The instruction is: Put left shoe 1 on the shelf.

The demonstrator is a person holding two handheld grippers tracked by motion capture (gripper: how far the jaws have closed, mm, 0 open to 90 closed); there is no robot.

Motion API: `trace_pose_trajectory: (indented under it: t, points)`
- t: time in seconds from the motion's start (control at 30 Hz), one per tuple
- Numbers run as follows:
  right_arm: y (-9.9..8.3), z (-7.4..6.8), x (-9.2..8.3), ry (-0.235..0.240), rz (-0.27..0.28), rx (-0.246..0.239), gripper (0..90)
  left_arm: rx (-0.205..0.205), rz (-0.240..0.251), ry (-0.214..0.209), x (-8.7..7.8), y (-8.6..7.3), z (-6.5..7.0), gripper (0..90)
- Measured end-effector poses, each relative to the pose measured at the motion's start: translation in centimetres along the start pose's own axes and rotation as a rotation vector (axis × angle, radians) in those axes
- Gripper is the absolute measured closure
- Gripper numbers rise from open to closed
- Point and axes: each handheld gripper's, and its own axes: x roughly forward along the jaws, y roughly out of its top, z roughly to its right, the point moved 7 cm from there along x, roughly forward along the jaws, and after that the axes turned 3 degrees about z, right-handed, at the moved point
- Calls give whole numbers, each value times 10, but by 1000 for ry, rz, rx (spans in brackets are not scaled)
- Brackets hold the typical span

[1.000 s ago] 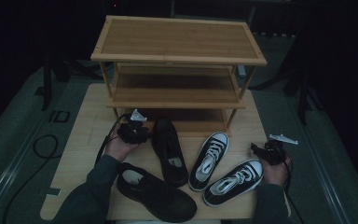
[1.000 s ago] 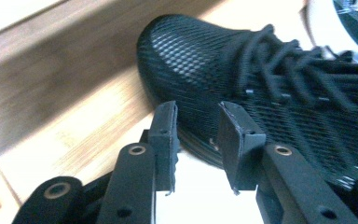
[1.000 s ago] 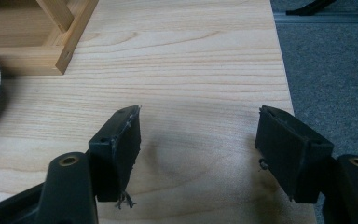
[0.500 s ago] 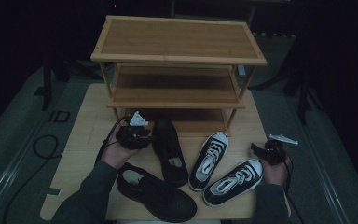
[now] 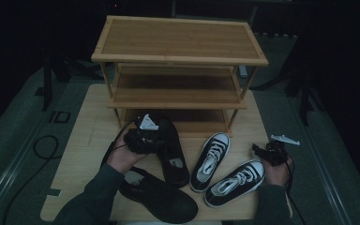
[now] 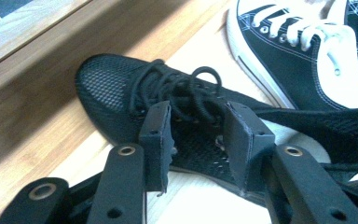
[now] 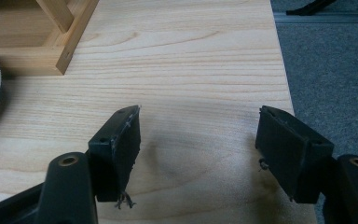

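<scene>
A black mesh lace-up shoe point(image 5: 173, 157) point(image 6: 107, 88) lies on the wooden table point(image 5: 84, 154), its toe at the foot of the shoe rack point(image 5: 178, 40). My left gripper point(image 5: 155, 139) point(image 6: 196, 112) hovers over its laces; the jaws have just been opening and stand apart, with the laces behind the gap and no pad pressing on them. A second black shoe point(image 5: 161, 199) lies near the front edge. Two black-and-white canvas sneakers point(image 5: 211, 159) point(image 5: 236, 183) lie to the right. Near the table's right edge my right gripper point(image 5: 262, 151) point(image 7: 199, 116) stands open over bare wood.
The three-shelf wooden rack takes up the back of the table; its leg point(image 7: 70, 32) stands ahead and left of the right gripper. One sneaker point(image 6: 307, 56) lies close beside the mesh shoe. Grey carpet point(image 7: 331, 70) borders the table, and a cable point(image 5: 42, 145) lies on the floor at the left.
The left hand and its gripper have shifted a little to the right over the black mesh shoe. The right hand has kept still.
</scene>
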Motion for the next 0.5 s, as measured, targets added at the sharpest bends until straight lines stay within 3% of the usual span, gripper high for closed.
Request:
trace_pose_trajectory:
  t: [0.13,0.5]
  points:
    - [0,0,0,0,-1,-2,306,-13,0,-8,1,4,8,600]
    - [0,0,0,0,-1,-3,305,7,-21,-22,10,9,31,560]
